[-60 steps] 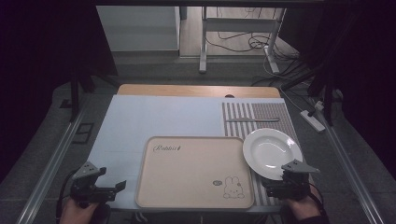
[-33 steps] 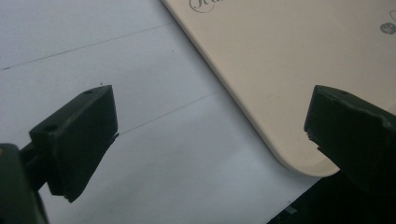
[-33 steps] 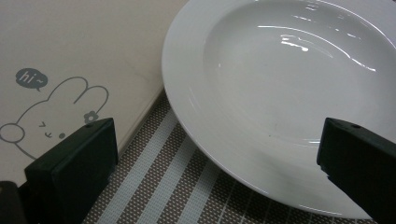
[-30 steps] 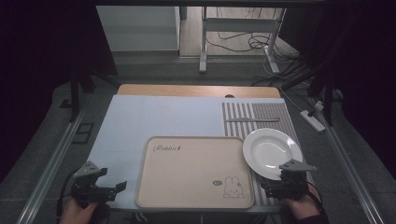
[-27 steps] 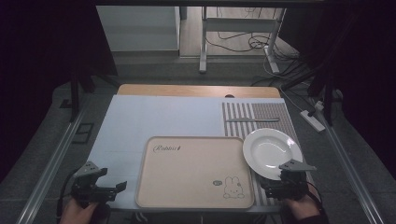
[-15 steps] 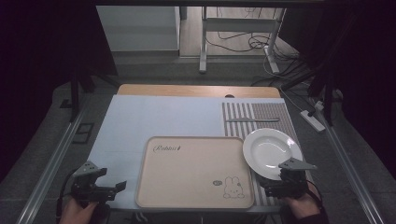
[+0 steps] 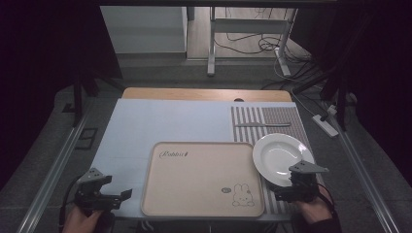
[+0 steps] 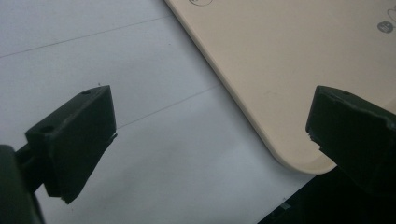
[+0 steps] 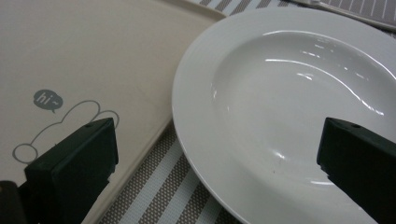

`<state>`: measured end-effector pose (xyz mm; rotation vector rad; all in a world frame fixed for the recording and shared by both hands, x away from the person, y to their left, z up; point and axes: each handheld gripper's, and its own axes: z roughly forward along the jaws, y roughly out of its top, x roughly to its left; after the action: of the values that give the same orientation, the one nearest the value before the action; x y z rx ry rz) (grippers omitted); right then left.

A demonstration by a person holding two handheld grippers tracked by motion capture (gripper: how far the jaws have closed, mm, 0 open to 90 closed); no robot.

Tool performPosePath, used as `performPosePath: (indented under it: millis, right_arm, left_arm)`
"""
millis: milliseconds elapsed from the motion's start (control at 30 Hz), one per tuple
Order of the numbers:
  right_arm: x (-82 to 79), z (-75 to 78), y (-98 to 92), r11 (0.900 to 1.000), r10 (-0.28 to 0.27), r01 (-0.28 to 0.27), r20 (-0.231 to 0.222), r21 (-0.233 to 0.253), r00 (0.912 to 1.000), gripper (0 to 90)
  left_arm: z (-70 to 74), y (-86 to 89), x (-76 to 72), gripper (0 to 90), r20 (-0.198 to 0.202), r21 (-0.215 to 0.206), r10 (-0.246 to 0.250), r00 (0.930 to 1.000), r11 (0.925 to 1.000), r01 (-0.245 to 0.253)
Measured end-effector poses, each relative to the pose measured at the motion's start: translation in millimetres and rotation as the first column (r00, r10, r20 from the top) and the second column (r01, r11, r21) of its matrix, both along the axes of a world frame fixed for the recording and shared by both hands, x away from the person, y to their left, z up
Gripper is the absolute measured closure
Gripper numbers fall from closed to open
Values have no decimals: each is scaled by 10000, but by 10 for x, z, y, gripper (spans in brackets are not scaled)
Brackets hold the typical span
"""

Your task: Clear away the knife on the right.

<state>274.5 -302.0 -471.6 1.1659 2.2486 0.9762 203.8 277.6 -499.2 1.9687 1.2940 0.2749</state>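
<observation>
Your left hand-held gripper (image 7: 118, 196) hovers with jaws spread beside the beige rabbit tray (image 7: 204, 177) on the worktop (image 7: 165, 121), while your right hand-held gripper (image 7: 286, 191), likewise released, hangs over the white plate (image 7: 279, 155) just beside that tray.

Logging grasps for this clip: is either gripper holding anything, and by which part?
Nothing is held. The left gripper and right gripper both stand open, jaws apart and bare.

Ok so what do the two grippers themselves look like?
Both are black. The left gripper and right gripper each carry a grey three-cornered plate on top and trail a dark cable. In the gripper views their jaws are blocky, matte black, with small round holes.
</observation>
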Motion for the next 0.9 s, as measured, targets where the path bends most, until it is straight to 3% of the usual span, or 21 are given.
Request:
performPosePath:
  millis: [267,433,733,900]
  right_arm:
    - [104,2,24,9999,152,-152,-173,23,9997,0]
    - [187,31,30,9958,36,18,-589,913,9983,0]
    - [309,15,101,9980,242,-212,-491,592,9985,0]
    - [389,26,134,9945,423,-357,-657,981,9969,0]
  left_arm:
    - [1,-18,-3,27,25,151,-47,10000,9999,46]
    - [0,-24,-3,27,23,190,-55,10000,9998,54]
    - [-2,-25,0,27,11,198,-84,10000,9998,84]
    - [-3,-19,1,27,-3,159,-58,10000,9999,58]
